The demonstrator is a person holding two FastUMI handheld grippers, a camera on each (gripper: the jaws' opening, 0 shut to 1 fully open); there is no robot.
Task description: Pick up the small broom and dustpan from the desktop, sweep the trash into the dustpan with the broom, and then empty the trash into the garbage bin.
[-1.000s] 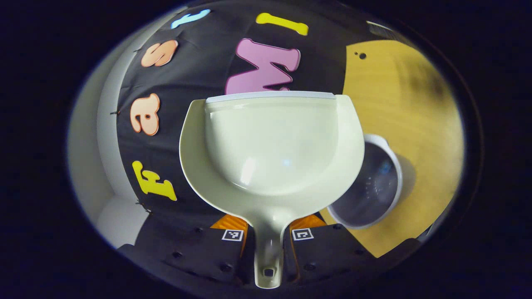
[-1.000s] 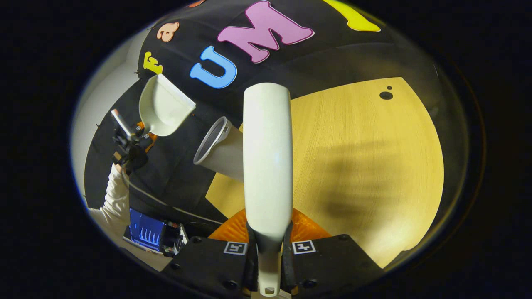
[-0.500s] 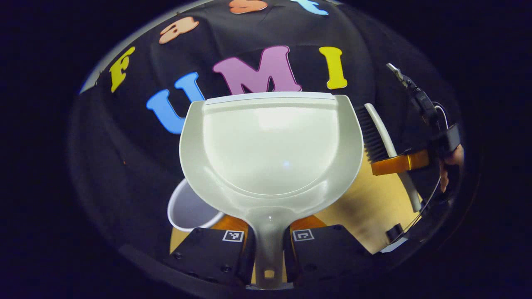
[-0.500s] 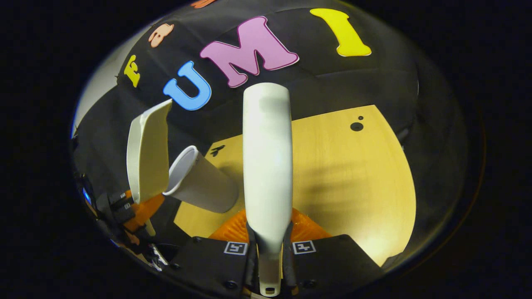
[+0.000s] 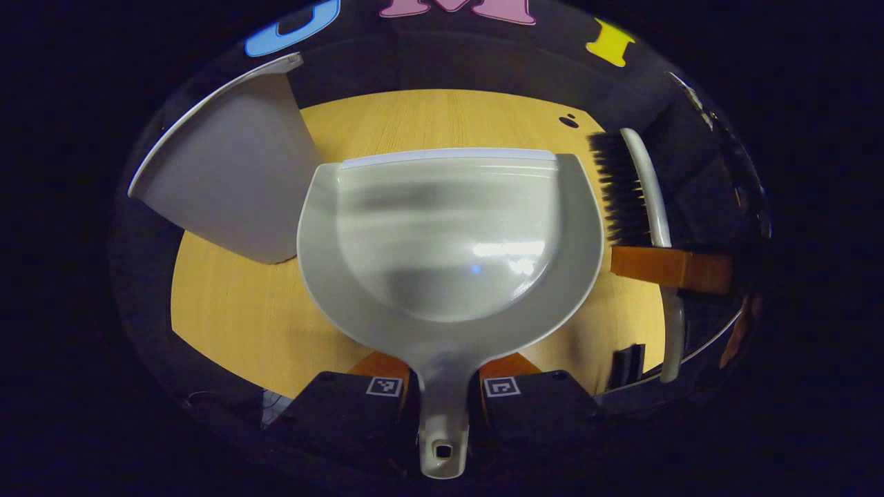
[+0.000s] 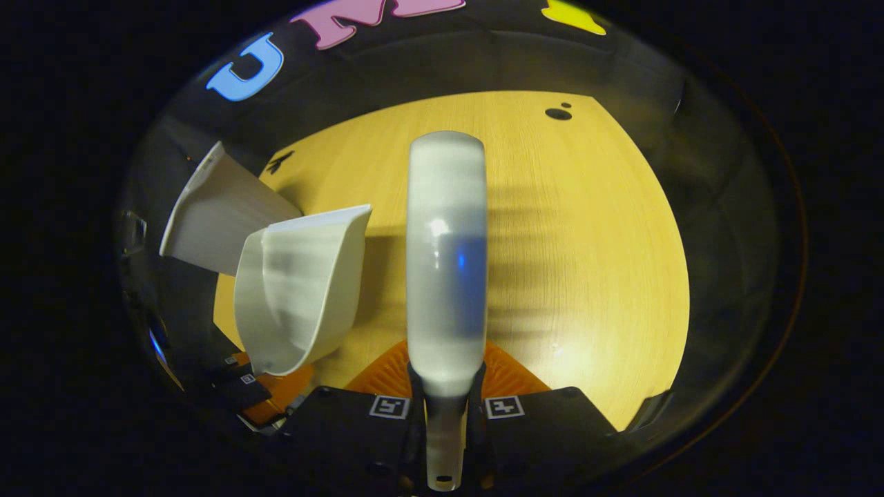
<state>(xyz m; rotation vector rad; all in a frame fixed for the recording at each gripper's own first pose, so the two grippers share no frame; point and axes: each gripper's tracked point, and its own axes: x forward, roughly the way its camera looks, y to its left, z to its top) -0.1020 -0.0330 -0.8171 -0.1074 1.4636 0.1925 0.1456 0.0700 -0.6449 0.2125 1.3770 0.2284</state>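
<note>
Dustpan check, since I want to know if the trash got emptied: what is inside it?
The dustpan pan looks bare in the left gripper view: only glossy reflections, no scraps visible. The wooden desktop directly beneath it is covered, so any trash lying there cannot be seen.

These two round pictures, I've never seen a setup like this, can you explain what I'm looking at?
A person holds a two-finger gripper in each hand, and each carries a fisheye camera looking along its fingers. In the left gripper view, the left gripper clamps the handle of a pale plastic dustpan. In the right gripper view, the right gripper clamps a white-backed small broom, its black bristles visible in the left gripper view. Below lies a light wooden desktop, with a white garbage bin standing at its left.
</note>
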